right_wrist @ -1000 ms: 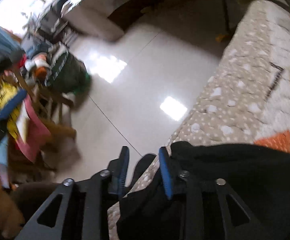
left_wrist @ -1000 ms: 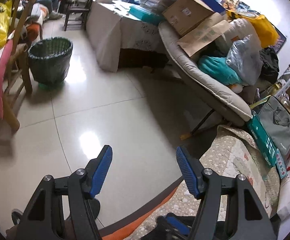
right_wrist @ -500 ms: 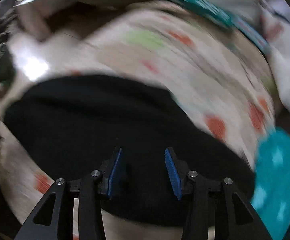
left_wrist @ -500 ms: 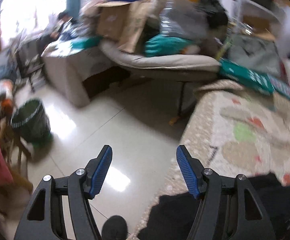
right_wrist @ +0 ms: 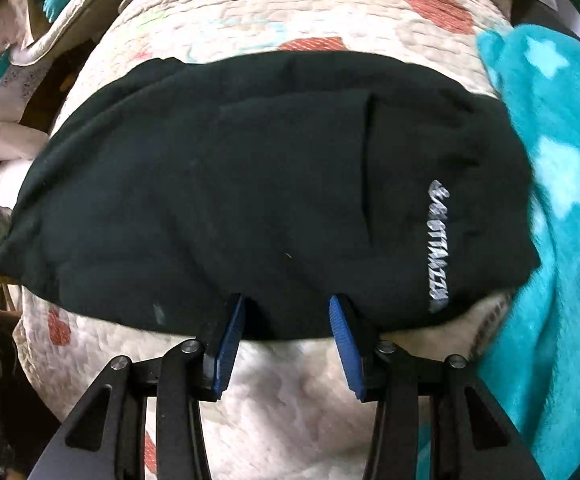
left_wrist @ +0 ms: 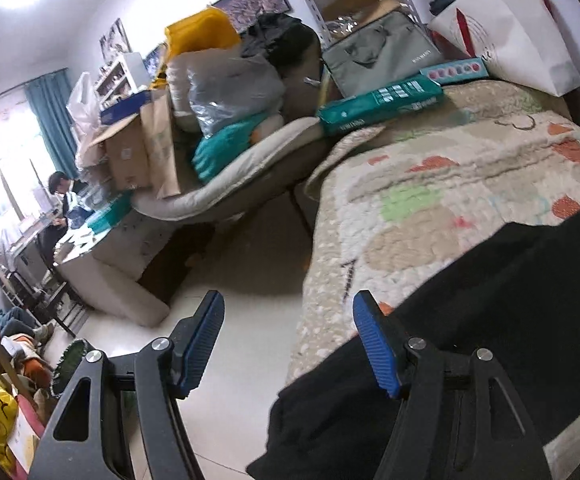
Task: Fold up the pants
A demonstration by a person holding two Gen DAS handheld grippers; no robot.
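Observation:
The black pants (right_wrist: 249, 180) lie folded across a patterned quilt (right_wrist: 290, 400) on the bed, with white lettering near their right end. My right gripper (right_wrist: 285, 304) points down over the pants' near edge. It is open; the blue pads stand apart above the cloth and do not press it. In the left wrist view the pants (left_wrist: 490, 300) fill the lower right, one end drooping over the bed's edge. My left gripper (left_wrist: 287, 300) is open with nothing between its fingers. It hovers by the bed's corner, its right finger over the pants.
A teal star blanket (right_wrist: 550, 200) lies right of the pants. At the head of the bed sit a green box (left_wrist: 378, 108), a grey bag (left_wrist: 378, 52) and a white paper bag (left_wrist: 510, 28). A lounger piled with boxes (left_wrist: 137, 152) stands left. A person (left_wrist: 61, 200) sits far left.
Both grippers swung from the floor side toward the bed. The right one moved off the pants' end to above their middle edge and its jaws widened. The left view rolled.

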